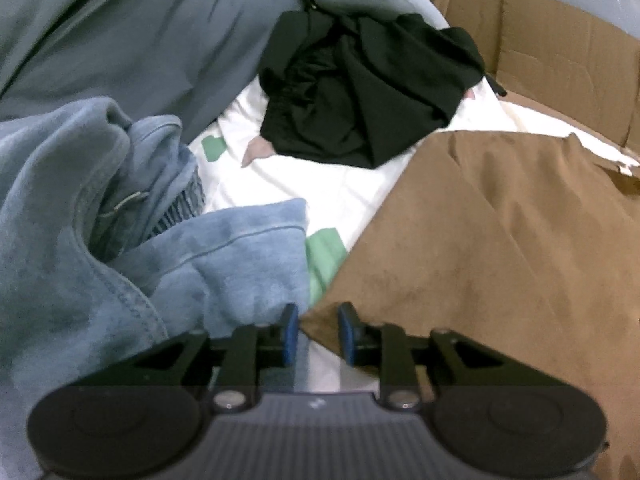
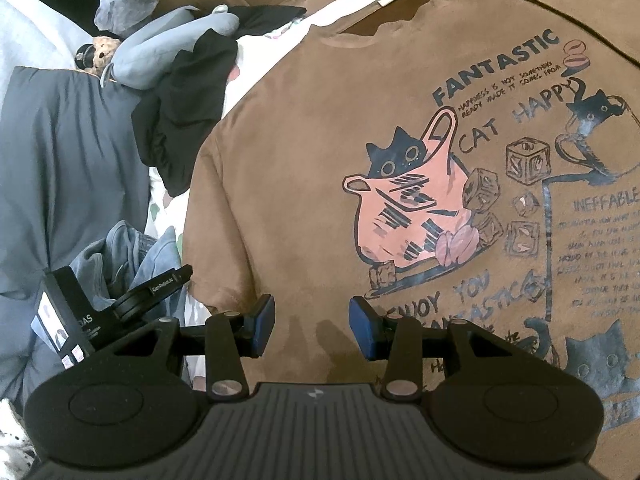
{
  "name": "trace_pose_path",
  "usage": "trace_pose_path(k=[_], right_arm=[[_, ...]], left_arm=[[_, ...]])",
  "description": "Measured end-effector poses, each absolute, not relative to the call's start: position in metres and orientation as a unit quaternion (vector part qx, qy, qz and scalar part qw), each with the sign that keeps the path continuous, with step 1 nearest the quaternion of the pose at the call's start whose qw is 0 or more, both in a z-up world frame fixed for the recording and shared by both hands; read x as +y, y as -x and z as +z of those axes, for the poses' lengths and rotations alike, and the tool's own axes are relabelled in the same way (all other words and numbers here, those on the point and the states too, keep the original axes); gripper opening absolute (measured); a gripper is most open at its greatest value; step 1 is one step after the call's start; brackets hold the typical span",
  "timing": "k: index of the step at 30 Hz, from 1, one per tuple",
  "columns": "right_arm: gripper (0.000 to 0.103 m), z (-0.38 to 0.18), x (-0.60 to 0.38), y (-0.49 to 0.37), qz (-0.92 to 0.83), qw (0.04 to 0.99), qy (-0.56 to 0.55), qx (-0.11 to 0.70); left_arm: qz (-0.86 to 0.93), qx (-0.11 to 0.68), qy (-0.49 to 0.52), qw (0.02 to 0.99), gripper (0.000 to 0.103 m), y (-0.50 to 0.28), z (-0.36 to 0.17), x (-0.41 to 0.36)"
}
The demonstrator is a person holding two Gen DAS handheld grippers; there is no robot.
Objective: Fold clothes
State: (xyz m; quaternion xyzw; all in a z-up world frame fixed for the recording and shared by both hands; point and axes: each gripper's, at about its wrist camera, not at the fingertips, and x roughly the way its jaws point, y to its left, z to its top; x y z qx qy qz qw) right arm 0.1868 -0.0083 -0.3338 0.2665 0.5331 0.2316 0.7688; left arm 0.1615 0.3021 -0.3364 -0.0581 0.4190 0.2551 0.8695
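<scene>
A brown T-shirt (image 2: 304,152) with a cat print lies flat, front up, on a white sheet (image 1: 320,188). In the left wrist view its sleeve (image 1: 480,248) fills the right side. My left gripper (image 1: 318,332) is at the sleeve's near corner. Its blue pads (image 1: 290,330) stand a little apart with the corner's tip low between them, and they do not press on it. The right wrist view shows that gripper (image 2: 168,280) at the sleeve's left edge. My right gripper (image 2: 312,328) hovers open over the shirt's lower front, with nothing between its fingers.
A crumpled black garment (image 1: 360,92) lies beyond the sleeve. Blue clothes (image 1: 100,208) are heaped at the left by a grey-blue quilt (image 1: 120,40). Cardboard (image 1: 560,60) stands behind the shirt. A teddy bear (image 2: 104,52) and a blue plush toy (image 2: 160,48) sit far left.
</scene>
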Motion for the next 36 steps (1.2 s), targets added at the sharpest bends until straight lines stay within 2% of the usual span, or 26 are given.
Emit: trace_pose_path(k=[8, 14, 16, 19, 20, 29, 36], right_arm=[[0.048, -0.336, -0.013, -0.186, 0.228, 0.768, -0.269, 0.535], [0.048, -0.338, -0.012, -0.185, 0.226, 0.765, -0.274, 0.538], [0.048, -0.336, -0.01, -0.185, 0.229, 0.765, -0.274, 0.536], [0.048, -0.331, -0.008, -0.186, 0.237, 0.767, -0.272, 0.531], [0.048, -0.329, -0.007, -0.187, 0.241, 0.768, -0.27, 0.529], [0.048, -0.314, 0.012, -0.193, 0.277, 0.782, -0.225, 0.511], [0.048, -0.299, 0.049, -0.198, 0.327, 0.794, -0.168, 0.484]], left_arm=[[0.254, 0.417, 0.029, 0.872, 0.032, -0.164, -0.339, 0.299], [0.254, 0.402, 0.081, 0.876, 0.031, -0.158, -0.339, 0.309], [0.253, 0.395, 0.099, 0.878, 0.025, -0.154, -0.338, 0.312], [0.25, 0.388, 0.128, 0.878, 0.005, -0.149, -0.334, 0.318], [0.247, 0.386, 0.142, 0.877, 0.003, -0.147, -0.333, 0.32], [0.212, 0.371, 0.209, 0.88, 0.002, -0.14, -0.301, 0.319], [0.175, 0.389, 0.244, 0.871, 0.002, -0.152, -0.27, 0.31]])
